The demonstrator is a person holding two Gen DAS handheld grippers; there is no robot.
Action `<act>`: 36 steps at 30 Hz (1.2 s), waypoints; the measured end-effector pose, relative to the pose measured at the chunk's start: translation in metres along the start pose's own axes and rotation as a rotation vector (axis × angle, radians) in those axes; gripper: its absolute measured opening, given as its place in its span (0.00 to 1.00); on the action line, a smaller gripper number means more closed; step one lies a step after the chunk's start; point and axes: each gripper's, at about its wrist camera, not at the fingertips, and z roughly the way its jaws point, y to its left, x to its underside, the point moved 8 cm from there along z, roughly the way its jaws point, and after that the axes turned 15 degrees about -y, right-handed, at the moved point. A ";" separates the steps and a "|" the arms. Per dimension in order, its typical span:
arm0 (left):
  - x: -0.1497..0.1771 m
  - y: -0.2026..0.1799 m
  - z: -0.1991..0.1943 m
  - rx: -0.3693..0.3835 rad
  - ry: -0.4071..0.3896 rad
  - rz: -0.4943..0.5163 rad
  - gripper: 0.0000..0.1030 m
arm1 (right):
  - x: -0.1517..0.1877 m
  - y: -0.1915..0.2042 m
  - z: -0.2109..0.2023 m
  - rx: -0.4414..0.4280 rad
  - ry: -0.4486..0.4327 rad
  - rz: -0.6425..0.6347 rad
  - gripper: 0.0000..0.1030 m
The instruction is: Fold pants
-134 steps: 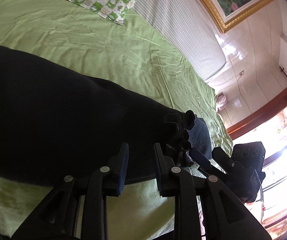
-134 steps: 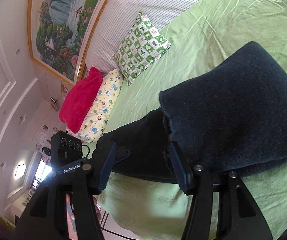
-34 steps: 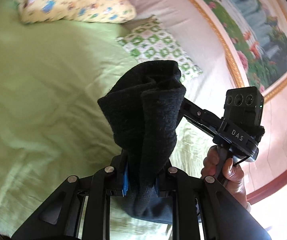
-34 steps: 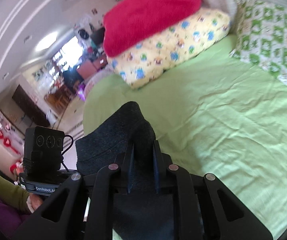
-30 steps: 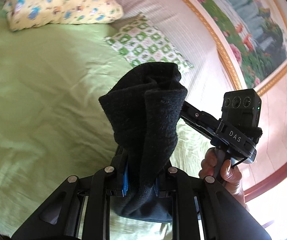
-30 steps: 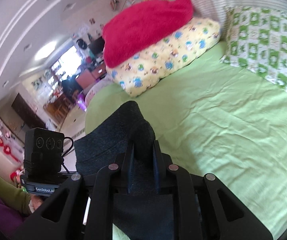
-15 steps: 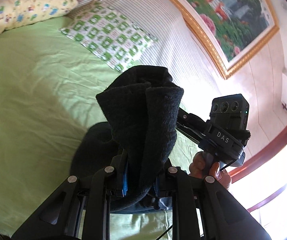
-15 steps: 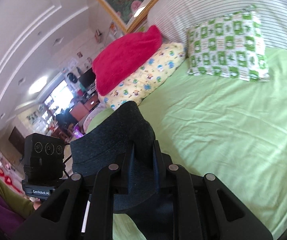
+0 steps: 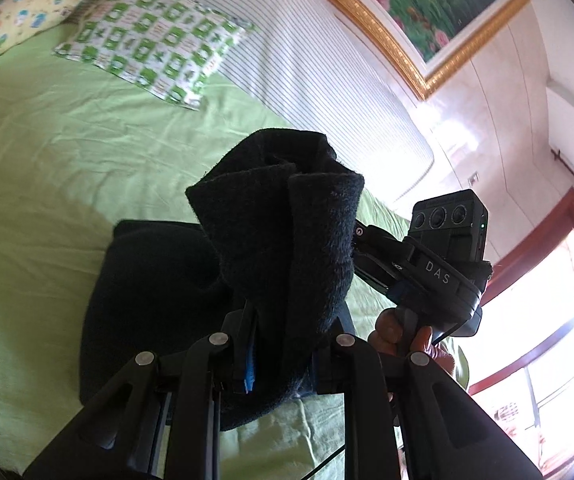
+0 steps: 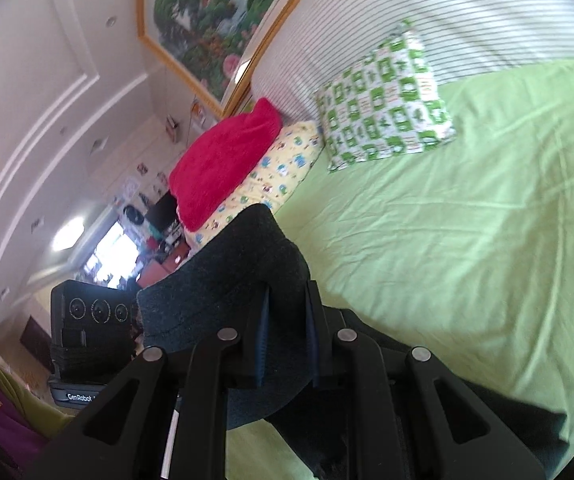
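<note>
Bed, green sheet, carries everything; green-checked pillow near the striped headboard, red cushion stacked on a yellow print pillow further along.

Pants, dark fleece: lower bulk lies on the sheet below your tongs, the lifted end bunched up between both pairs.

Left tongs clamped tight on a thick wad of that end. Right tongs likewise closed on the cloth edge, just beside the left pair.

Judgement: fold is mid-carry. The resting part lies ahead of and beneath both pairs, its long axis hard to read; neither hand clearly nearer. Lay the held end squarely over it.
</note>
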 end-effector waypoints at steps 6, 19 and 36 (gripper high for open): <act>0.012 -0.026 0.011 0.032 0.034 0.057 0.18 | -0.002 -0.013 -0.032 0.014 -0.069 0.041 0.17; 0.046 -0.045 0.058 -0.001 0.106 0.160 0.18 | 0.005 -0.060 -0.070 0.093 -0.104 0.111 0.17; 0.073 -0.069 0.075 0.008 0.143 0.316 0.42 | 0.014 -0.078 -0.118 0.261 -0.188 0.118 0.30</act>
